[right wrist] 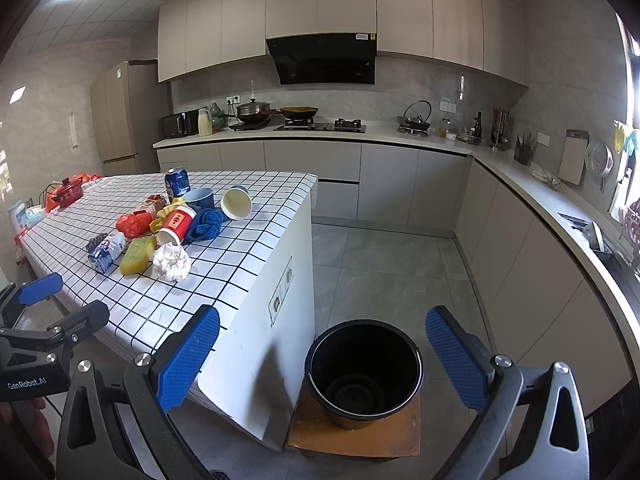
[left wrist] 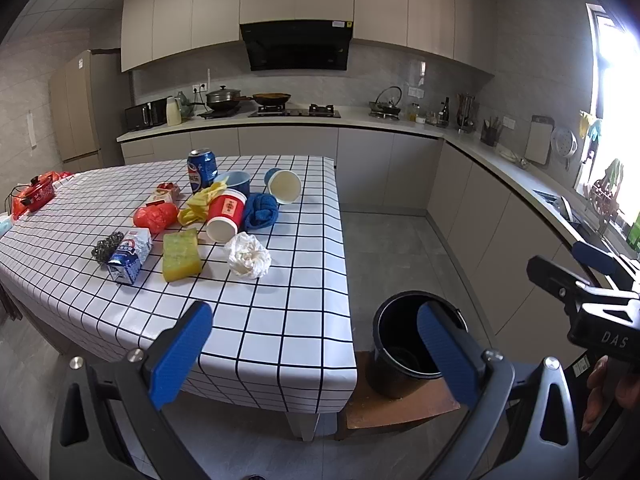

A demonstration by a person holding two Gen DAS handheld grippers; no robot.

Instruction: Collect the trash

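Note:
Trash lies on the checked table (left wrist: 280,320): crumpled white paper (left wrist: 248,256) nearest, a yellow-green sponge (left wrist: 181,254), a milk carton (left wrist: 130,256), a red bag (left wrist: 155,216), a tipped red paper cup (left wrist: 226,216), a blue cloth (left wrist: 260,210), more cups and a blue can (left wrist: 202,170) behind. A black bucket (right wrist: 320,360) stands on a wooden stool (right wrist: 352,436) by the table's right end. My left gripper (left wrist: 316,320) hangs open before the table's near edge, holding nothing. My right gripper (right wrist: 322,320) is open above the bucket, also holding nothing.
A small red pot (left wrist: 38,192) sits at the table's far left. Kitchen counters (right wrist: 520,184) with a stove and utensils run along the back and right walls. Grey floor (right wrist: 380,248) lies between table and counters. A hand (left wrist: 608,392) grips the right tool.

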